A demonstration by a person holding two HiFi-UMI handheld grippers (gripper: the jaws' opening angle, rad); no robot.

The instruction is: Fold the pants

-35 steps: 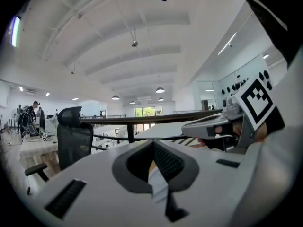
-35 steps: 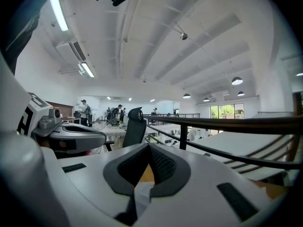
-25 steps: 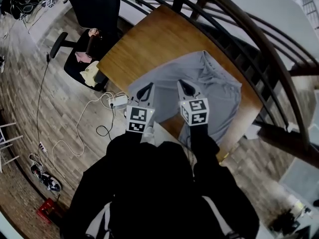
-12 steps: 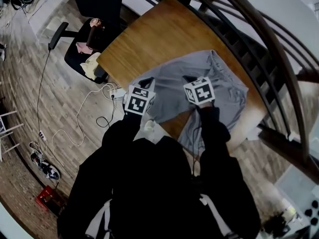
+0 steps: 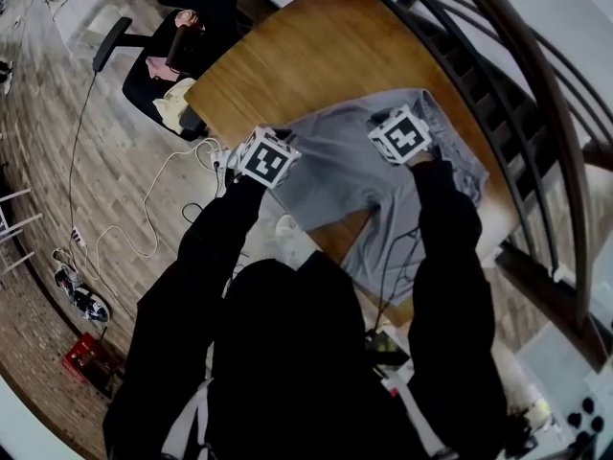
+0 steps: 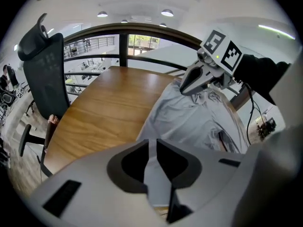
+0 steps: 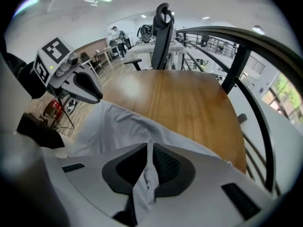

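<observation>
Grey pants [image 5: 350, 175] lie spread on the wooden table [image 5: 306, 56], one part hanging over its near edge. My left gripper [image 5: 276, 147] stands at the pants' left edge and my right gripper [image 5: 402, 132] near their far right part, both pointing steeply down. In the left gripper view the left gripper [image 6: 151, 145] has just been opening, and flat grey cloth [image 6: 189, 117] shows in the gap between its jaws. In the right gripper view the right gripper [image 7: 149, 148] is shut on a bunched fold of the pants [image 7: 113, 126].
A black office chair [image 5: 182, 8] with items on its seat stands past the table's left corner. White cables and a power strip [image 5: 163, 199] lie on the floor at the left. A dark curved railing [image 5: 517, 75] runs close behind the table's right side.
Both grippers have moved away from me across the pants, tipped downward and sunk toward the table. They stand farther apart than before.
</observation>
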